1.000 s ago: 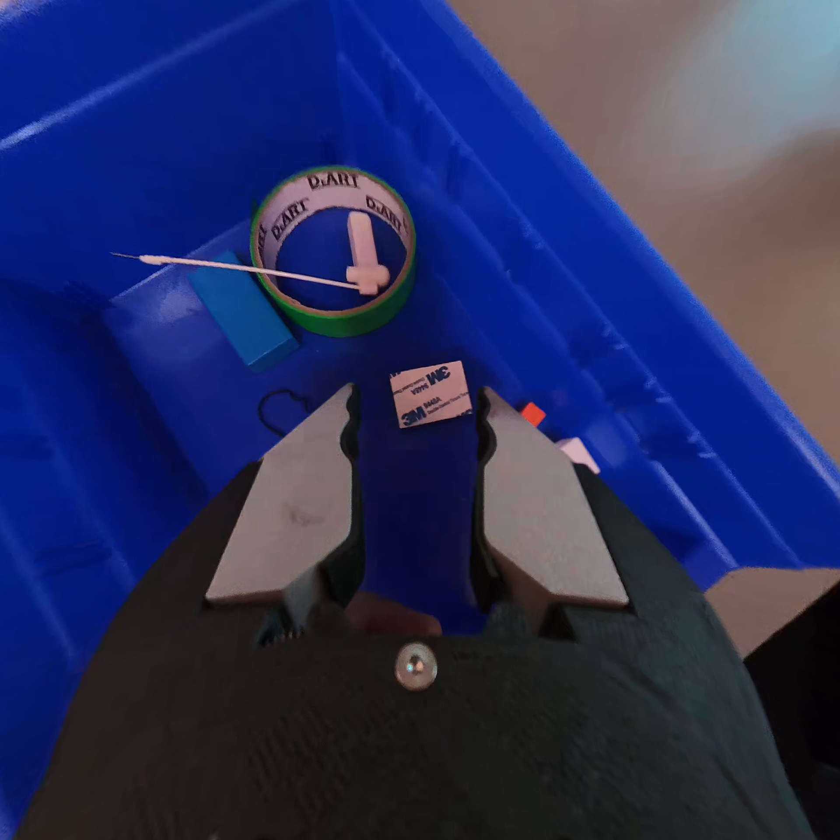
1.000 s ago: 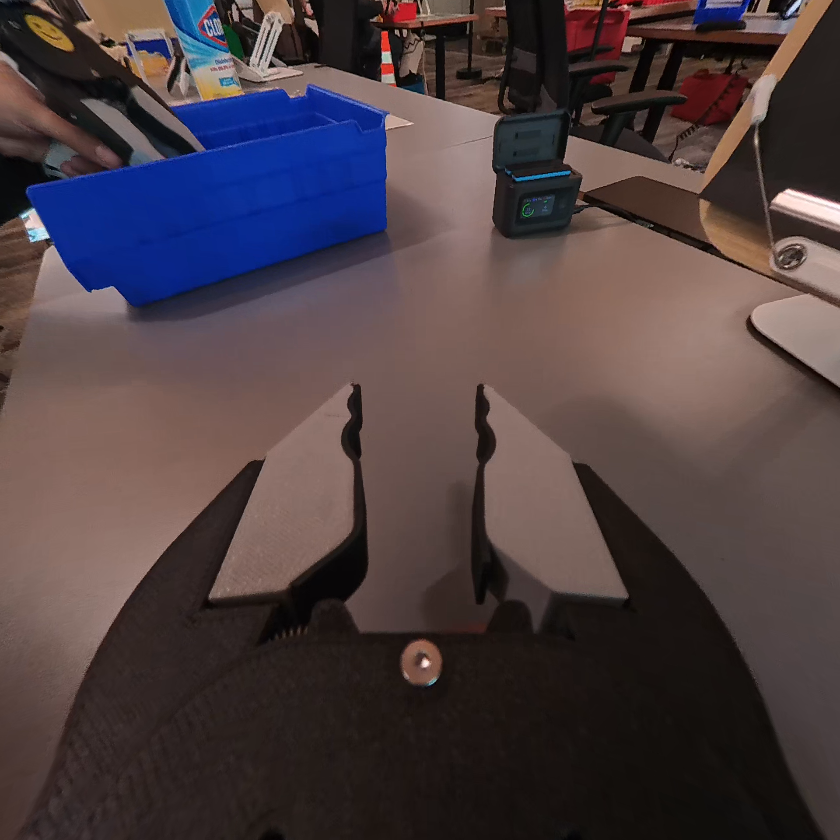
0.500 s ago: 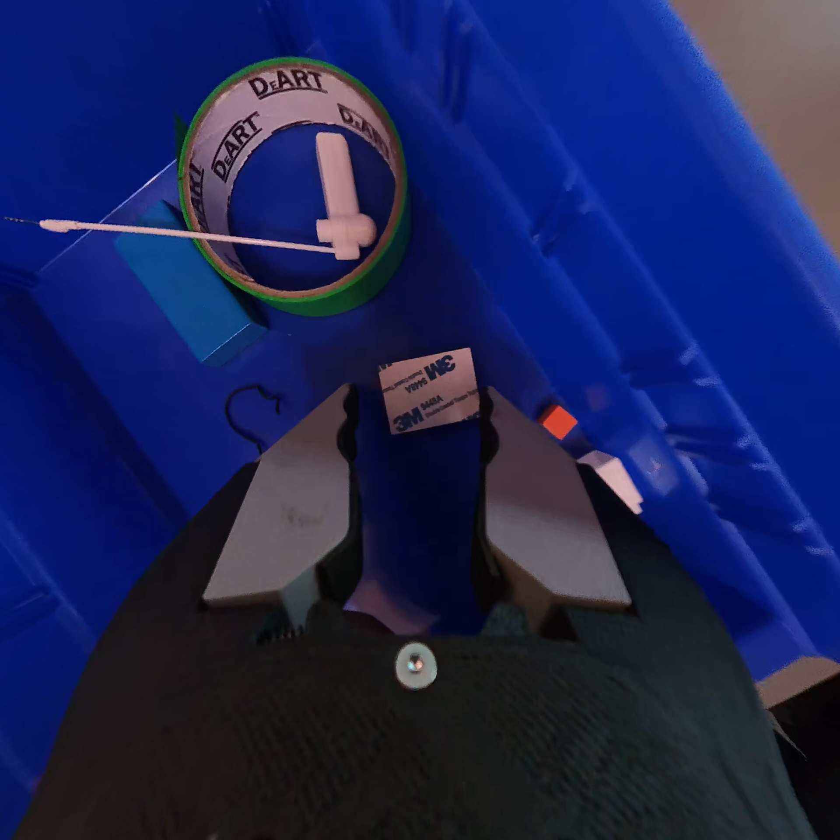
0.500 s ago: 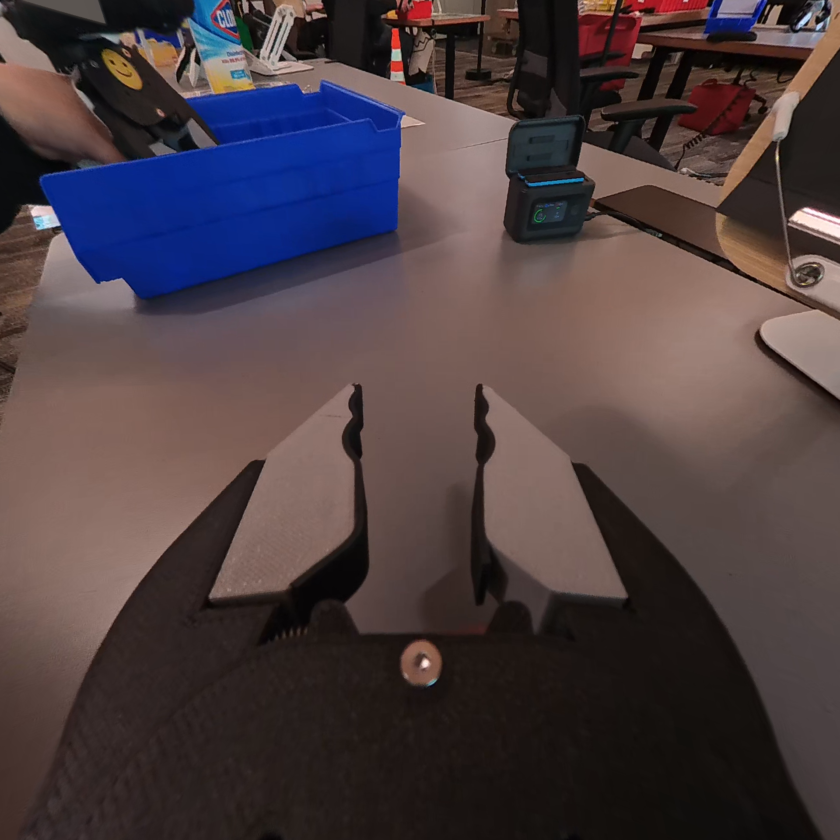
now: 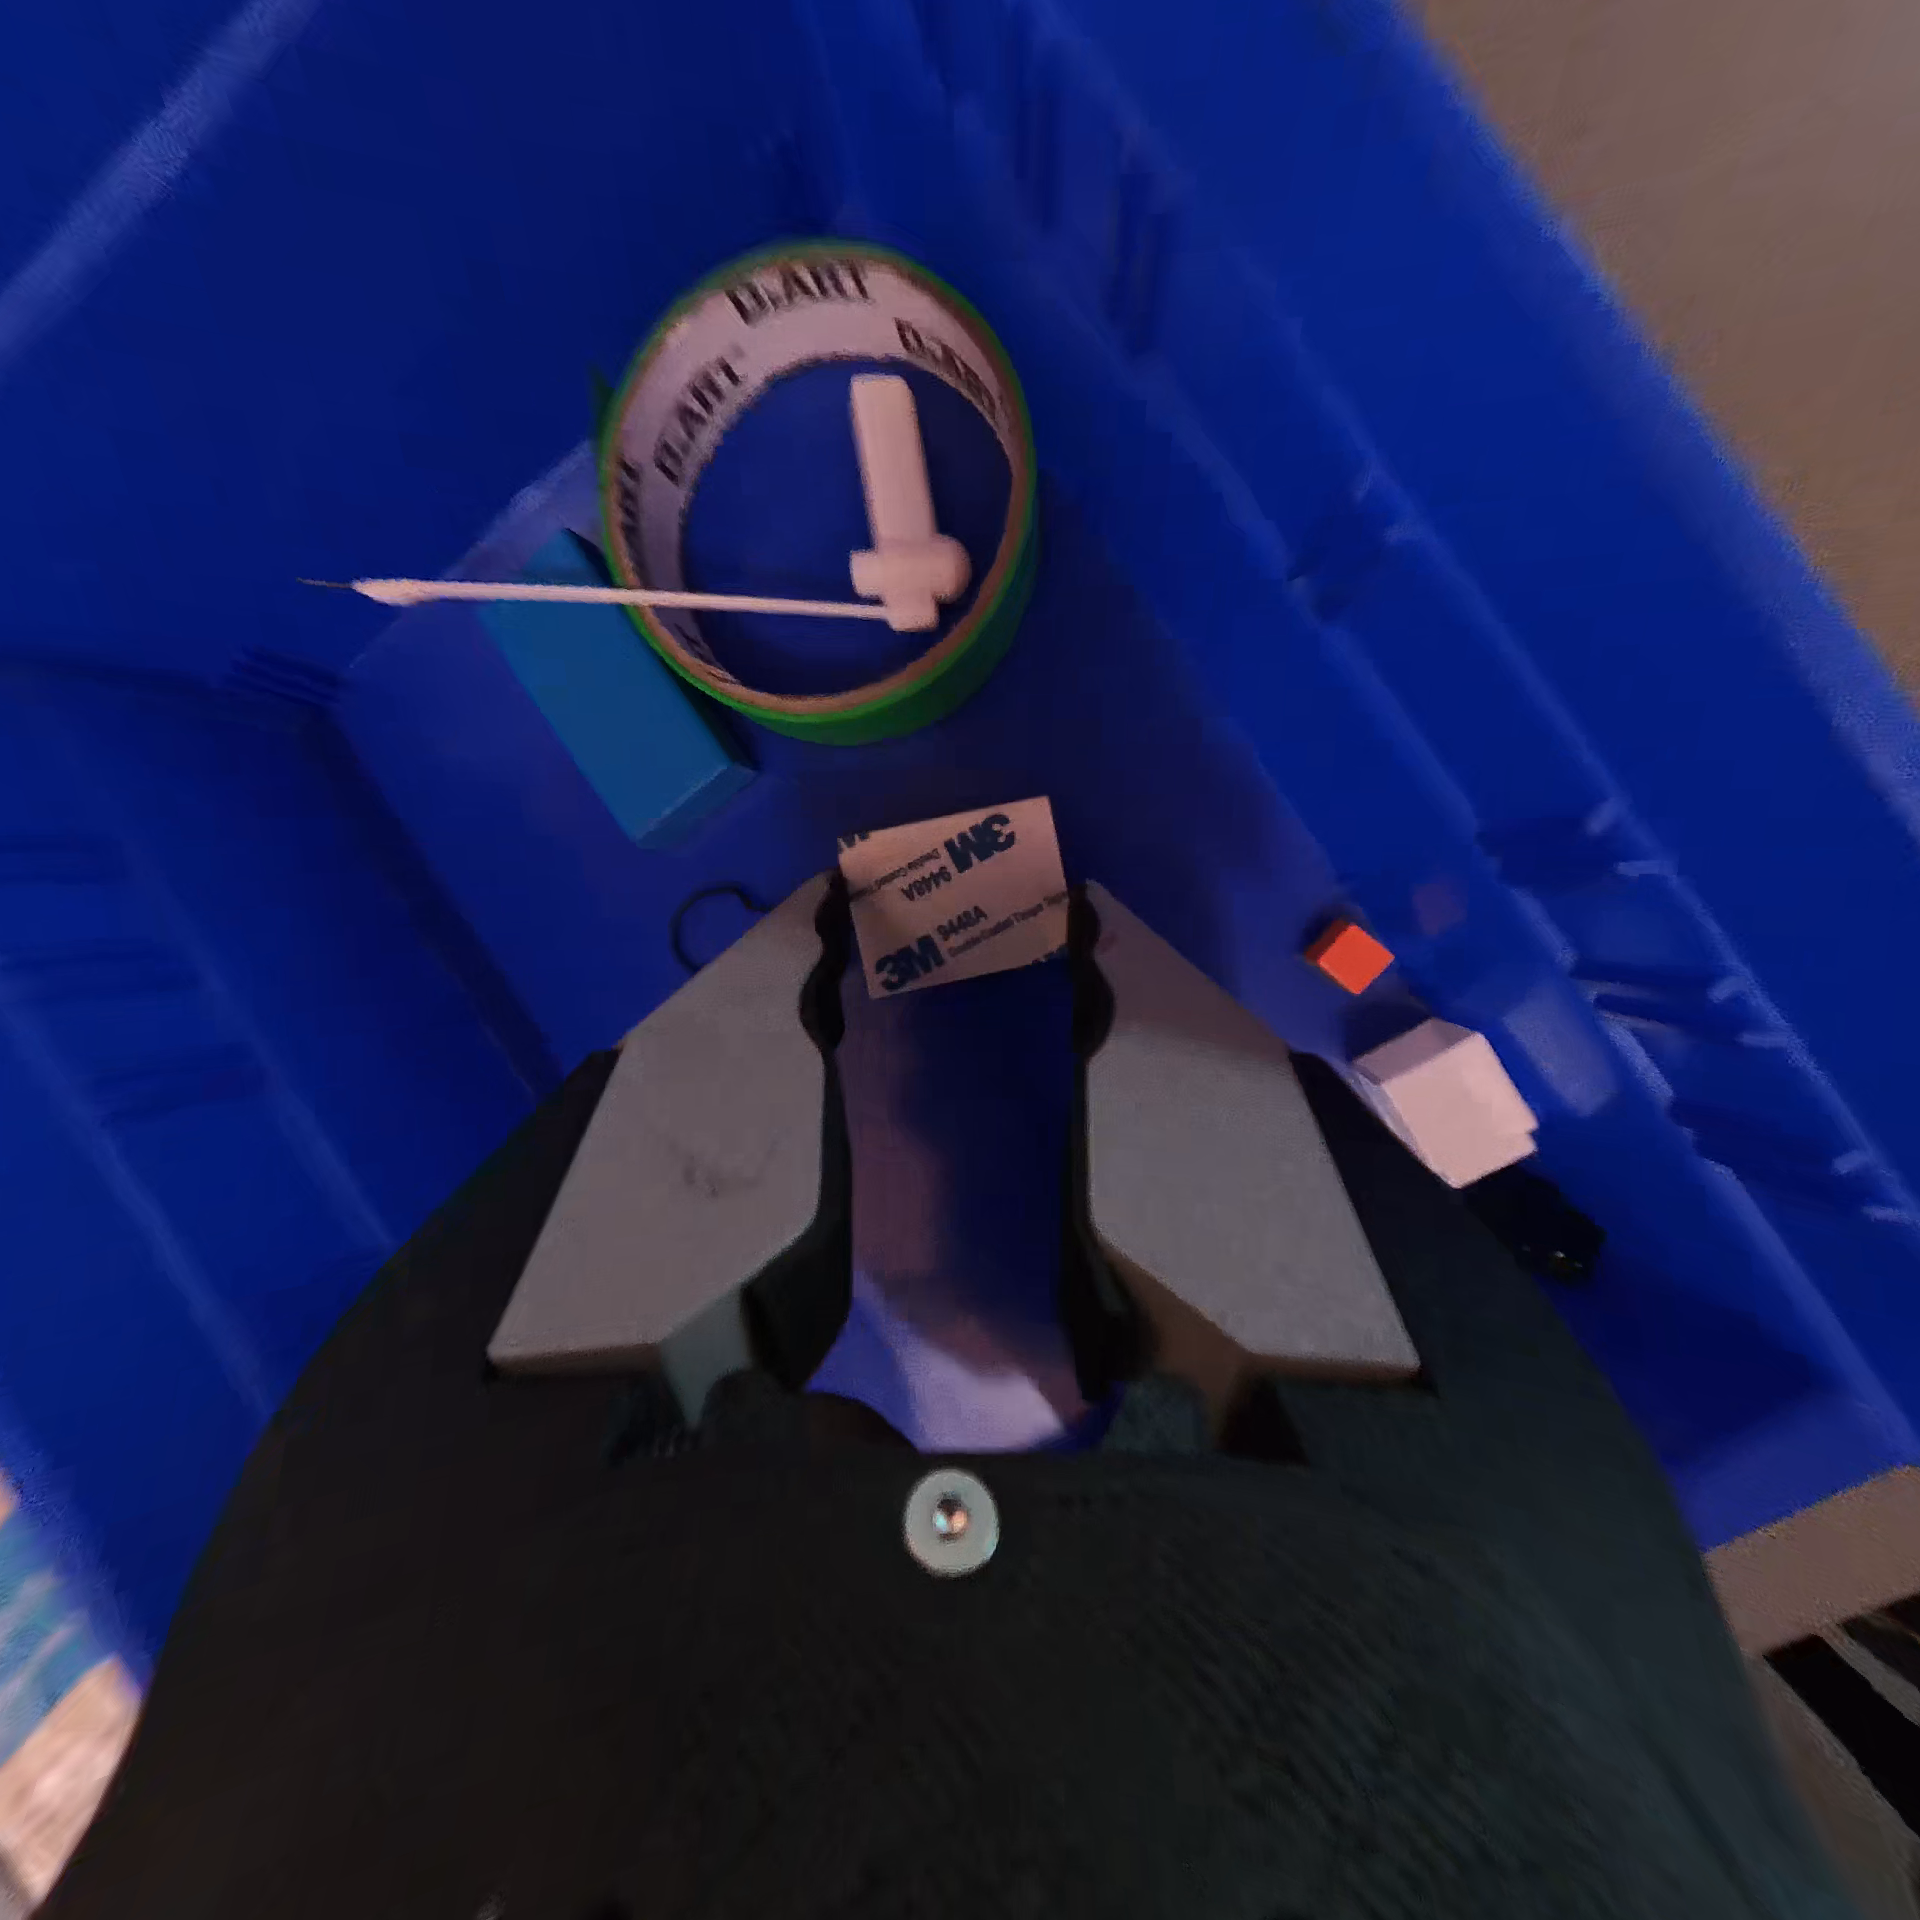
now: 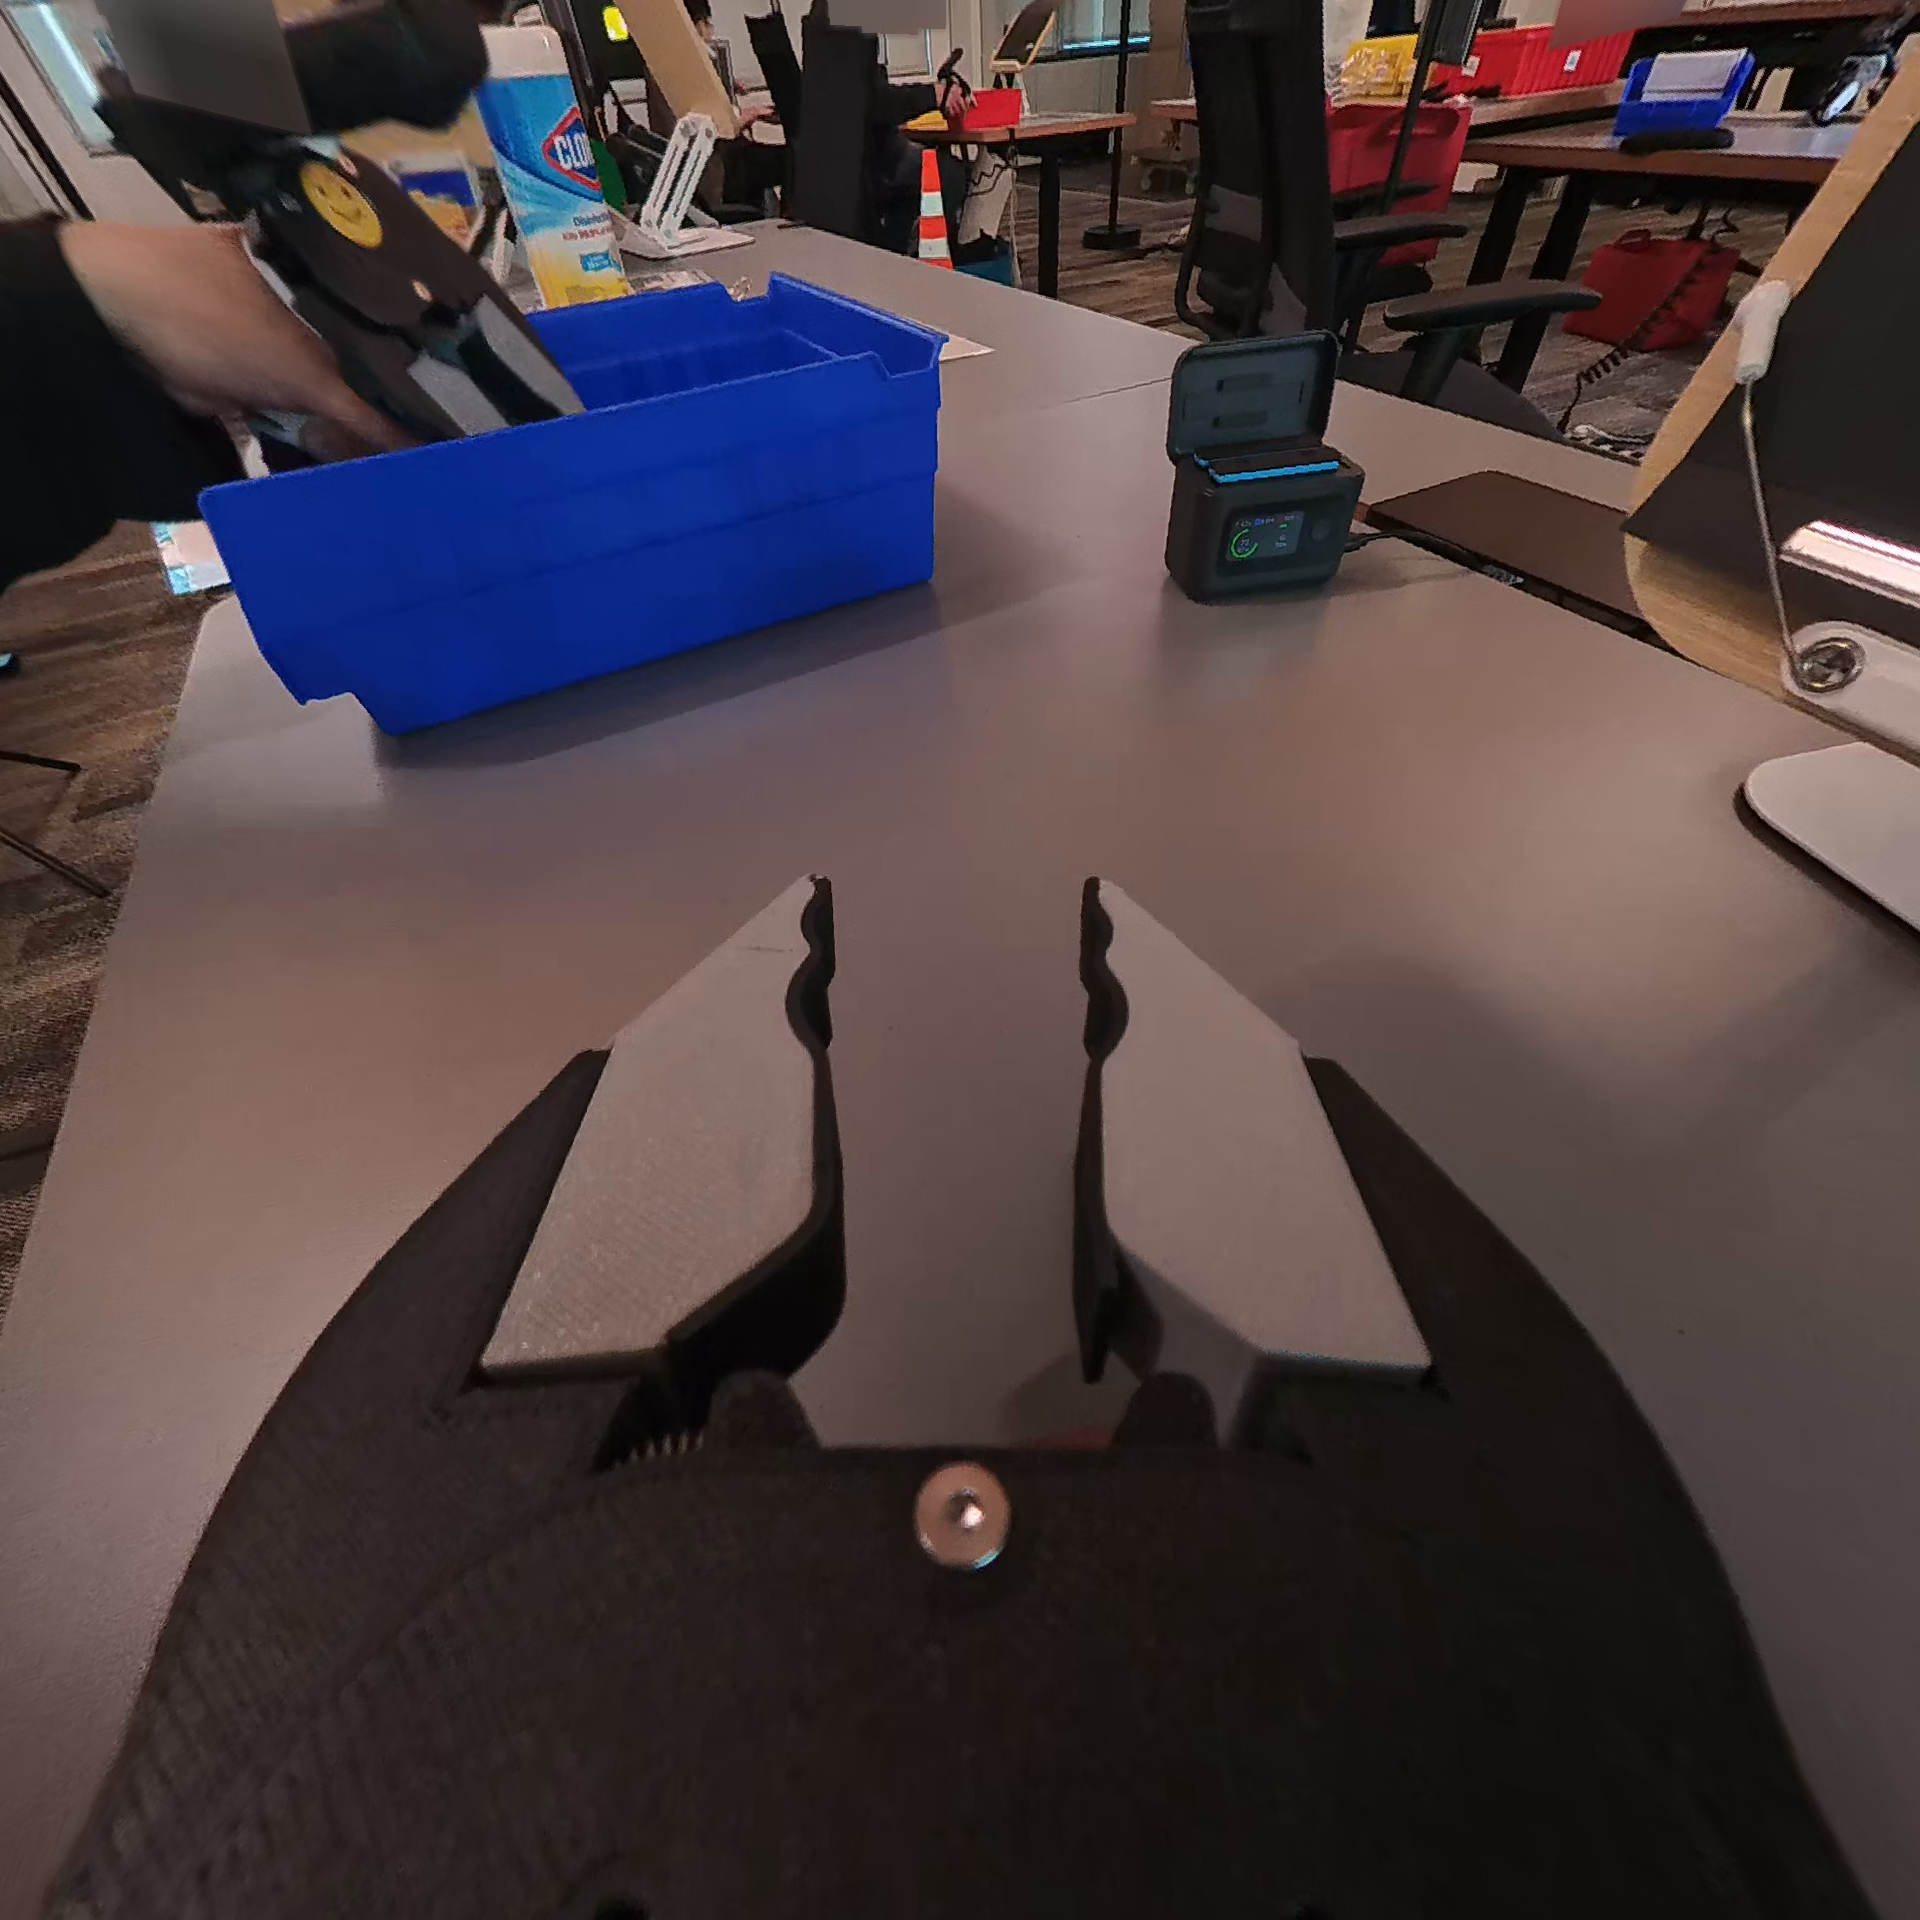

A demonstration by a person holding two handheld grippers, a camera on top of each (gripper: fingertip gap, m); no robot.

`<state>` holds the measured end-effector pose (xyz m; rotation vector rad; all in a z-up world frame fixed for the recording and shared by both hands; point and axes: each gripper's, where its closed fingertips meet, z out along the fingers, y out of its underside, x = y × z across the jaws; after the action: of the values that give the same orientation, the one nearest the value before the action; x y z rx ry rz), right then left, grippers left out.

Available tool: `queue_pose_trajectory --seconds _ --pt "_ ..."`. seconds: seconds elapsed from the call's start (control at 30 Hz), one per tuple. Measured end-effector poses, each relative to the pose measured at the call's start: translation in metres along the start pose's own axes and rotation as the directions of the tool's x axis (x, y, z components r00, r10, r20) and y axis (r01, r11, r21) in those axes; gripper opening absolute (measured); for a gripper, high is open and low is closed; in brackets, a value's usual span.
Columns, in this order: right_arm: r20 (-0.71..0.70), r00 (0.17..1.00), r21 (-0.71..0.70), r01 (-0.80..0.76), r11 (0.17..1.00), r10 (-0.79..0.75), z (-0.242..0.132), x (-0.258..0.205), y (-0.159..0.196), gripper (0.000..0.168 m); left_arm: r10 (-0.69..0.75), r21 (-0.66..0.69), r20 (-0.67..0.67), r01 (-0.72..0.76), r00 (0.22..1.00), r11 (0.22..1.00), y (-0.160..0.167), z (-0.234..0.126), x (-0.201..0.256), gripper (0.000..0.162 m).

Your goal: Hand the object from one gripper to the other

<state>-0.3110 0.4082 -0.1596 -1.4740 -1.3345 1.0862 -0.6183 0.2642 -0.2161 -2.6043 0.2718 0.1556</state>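
Left wrist view looks steeply down, close, into the blue bin (image 5: 1299,436). Right wrist view sits low over the grey table (image 6: 1351,883), facing forward across it. Both views share the bin (image 6: 582,561), seen farther off at the right view's upper left.

Bin (image 6: 582,561) on table (image 6: 1247,831), tape roll (image 5: 821,488), block (image 5: 613,707) left of it, charger case (image 6: 1262,499) right of bin

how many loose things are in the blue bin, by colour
white: 4 – T-shaped peg, swab stick, adhesive pad, cube
blue: 1 – block
green: 1 – tape roll
orange: 1 – small cube
black: 1 – wire loop
total: 8
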Motion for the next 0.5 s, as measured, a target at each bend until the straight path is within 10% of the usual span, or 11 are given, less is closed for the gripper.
queue_pose_trajectory --seconds 0.03,0.3,0.5 --pt "0.003 1.000 -0.002 0.002 1.000 -0.002 0.000 -0.001 0.000 0.044 0.028 0.052 0.049 -0.031 0.998 0.998 -0.010 -0.010 -0.006 0.040" --pt "0.074 0.997 -0.077 -0.030 0.997 0.036 0.009 -0.015 0.011 0.052 0.202 0.431 0.445 -0.406 0.872 0.806 -0.120 -0.115 0.029 0.040" --pt "0.058 0.998 -0.106 -0.003 0.994 0.010 0.011 -0.017 0.016 0.057 0.368 0.540 0.384 -0.529 0.847 0.655 -0.175 -0.093 0.156 0.040"
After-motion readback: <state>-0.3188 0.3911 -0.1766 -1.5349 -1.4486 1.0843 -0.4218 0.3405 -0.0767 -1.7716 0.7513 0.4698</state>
